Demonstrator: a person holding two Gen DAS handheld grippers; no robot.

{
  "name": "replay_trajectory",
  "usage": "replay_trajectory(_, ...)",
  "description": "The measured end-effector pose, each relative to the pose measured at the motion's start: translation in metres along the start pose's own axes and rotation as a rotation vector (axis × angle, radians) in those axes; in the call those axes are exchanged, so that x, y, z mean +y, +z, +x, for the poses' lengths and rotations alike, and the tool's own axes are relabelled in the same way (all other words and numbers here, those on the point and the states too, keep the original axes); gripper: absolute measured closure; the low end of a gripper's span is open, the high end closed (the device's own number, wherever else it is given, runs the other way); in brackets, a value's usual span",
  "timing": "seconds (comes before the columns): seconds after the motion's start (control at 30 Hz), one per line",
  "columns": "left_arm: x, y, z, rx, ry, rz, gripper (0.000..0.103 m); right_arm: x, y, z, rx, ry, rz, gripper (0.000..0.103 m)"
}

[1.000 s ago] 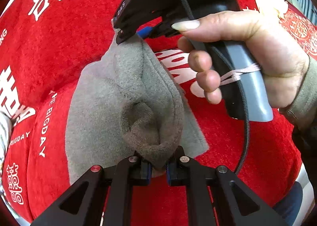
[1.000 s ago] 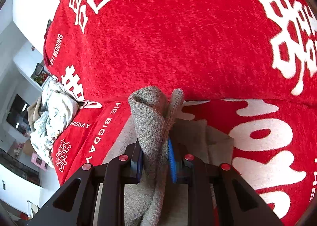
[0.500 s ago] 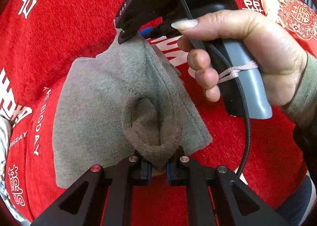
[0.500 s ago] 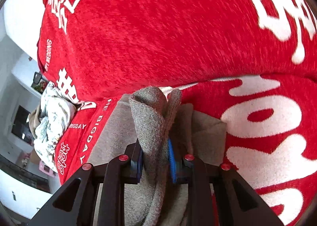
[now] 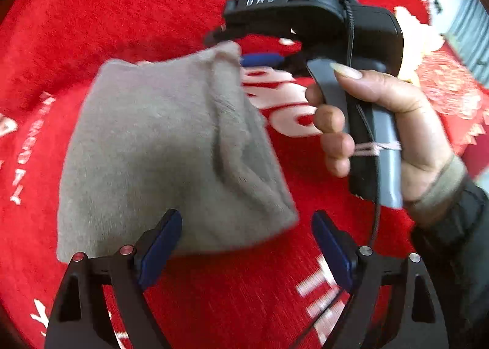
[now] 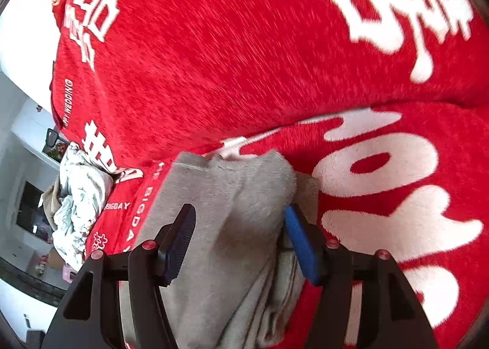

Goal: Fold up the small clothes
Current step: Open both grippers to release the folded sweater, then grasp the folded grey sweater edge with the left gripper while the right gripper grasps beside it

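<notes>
1. Grey garment: lies folded on the red blanket, centre-left of my left view, long axis running from lower left to upper right.
2. Left gripper: jaws just spread wide; the cloth's near edge sits between them, unpressed.
3. Right gripper: jaws just opened, straddling a loose ridge of garment.
4. Left view alone shows the hand; right view alone shows a crumpled pale pile at left.

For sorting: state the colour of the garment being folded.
Plain grey-beige garment, clearest in the left wrist view.
</notes>
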State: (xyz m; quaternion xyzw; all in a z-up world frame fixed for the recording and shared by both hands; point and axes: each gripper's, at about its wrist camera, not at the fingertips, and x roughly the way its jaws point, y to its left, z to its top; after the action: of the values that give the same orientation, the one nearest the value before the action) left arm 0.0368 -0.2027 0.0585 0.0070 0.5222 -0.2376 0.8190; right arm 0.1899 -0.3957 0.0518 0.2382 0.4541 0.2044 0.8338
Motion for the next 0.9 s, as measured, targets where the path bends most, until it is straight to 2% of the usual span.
replay_trajectory(0.1,0.021,-0.002,-0.029,-0.055,-0.067,-0.019,0.015,0.020,-0.004,-0.027,-0.061,0.022,-0.055,0.037)
replay_trajectory(0.13,0.029,0.000,-0.037,-0.082,-0.085,-0.032,0.015,0.029,-0.007,-0.034,-0.067,0.055,-0.071,0.037)
replay_trajectory(0.2,0.053,0.009,-0.051,-0.143,-0.092,-0.095,0.015,0.038,-0.012,-0.034,-0.044,0.129,-0.082,0.031)
replay_trajectory(0.27,0.079,0.021,-0.054,-0.175,-0.068,-0.185,0.015,0.045,-0.020,-0.021,0.020,0.215,-0.076,0.028)
replay_trajectory(0.33,0.097,0.033,-0.043,-0.156,-0.011,-0.234,0.015,0.041,-0.030,-0.001,0.083,0.189,-0.054,0.028)
replay_trajectory(0.4,0.114,0.042,-0.022,-0.114,0.068,-0.251,0.015,0.030,-0.034,0.009,0.101,0.139,-0.037,0.028)
replay_trajectory(0.47,0.125,0.044,-0.005,-0.084,0.132,-0.248,0.015,0.013,-0.036,0.011,0.076,0.059,-0.015,0.031)
replay_trajectory(0.5,0.130,0.044,0.003,-0.068,0.168,-0.246,0.015,0.003,-0.036,0.007,0.053,0.049,0.007,0.031)
replay_trajectory(0.53,0.135,0.040,0.008,-0.051,0.176,-0.246,0.015,-0.002,-0.036,0.004,0.040,0.040,0.023,0.031)
replay_trajectory(0.6,0.145,0.037,0.016,-0.031,0.138,-0.268,0.015,-0.006,-0.036,-0.001,0.044,0.023,0.034,0.031)
replay_trajectory(0.7,0.141,0.034,0.004,-0.070,0.151,-0.268,0.015,0.013,-0.041,-0.025,0.008,-0.027,-0.034,0.030)
replay_trajectory(0.8,0.125,0.029,-0.017,-0.144,0.132,-0.224,0.015,0.041,-0.054,-0.051,-0.040,0.040,-0.113,0.030)
replay_trajectory(0.83,0.123,0.028,-0.019,-0.147,0.140,-0.211,0.015,0.052,-0.063,-0.055,-0.036,0.090,-0.139,0.029)
replay_trajectory(0.9,0.120,0.025,-0.012,-0.119,0.189,-0.169,0.015,0.061,-0.075,-0.053,-0.006,0.131,-0.154,0.028)
